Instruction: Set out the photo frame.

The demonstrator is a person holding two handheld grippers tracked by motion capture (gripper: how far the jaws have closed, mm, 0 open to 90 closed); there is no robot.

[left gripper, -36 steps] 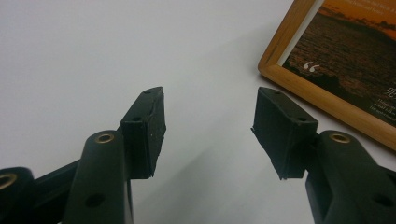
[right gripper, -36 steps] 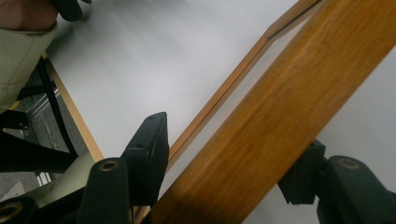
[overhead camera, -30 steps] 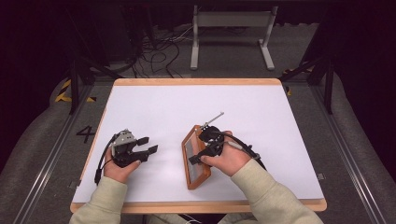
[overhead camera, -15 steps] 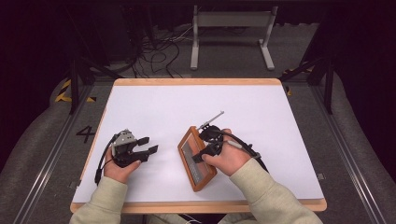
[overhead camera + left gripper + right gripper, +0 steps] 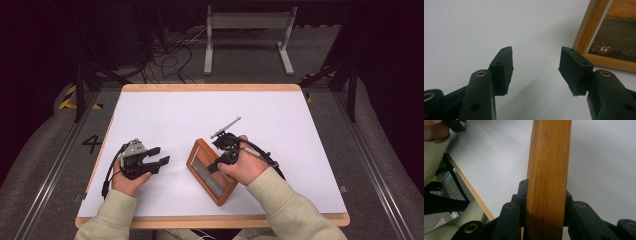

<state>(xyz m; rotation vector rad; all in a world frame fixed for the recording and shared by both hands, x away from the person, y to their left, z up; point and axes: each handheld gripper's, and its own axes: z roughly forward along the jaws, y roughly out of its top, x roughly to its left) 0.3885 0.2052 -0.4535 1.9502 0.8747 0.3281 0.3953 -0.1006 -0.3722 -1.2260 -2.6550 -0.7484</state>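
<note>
Since the earlier frame, the picture frame (image 5: 211, 171) has been turned at lower centre; right gripper (image 5: 545, 195) jaws, just closing, are clamped on its wooden edge. Left gripper (image 5: 535, 66) jaws are held apart, empty.

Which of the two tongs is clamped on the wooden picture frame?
The right tongs: their black jaws press both sides of the brown wooden picture frame, having just been closing. The left tongs stand open over the white table.
</note>
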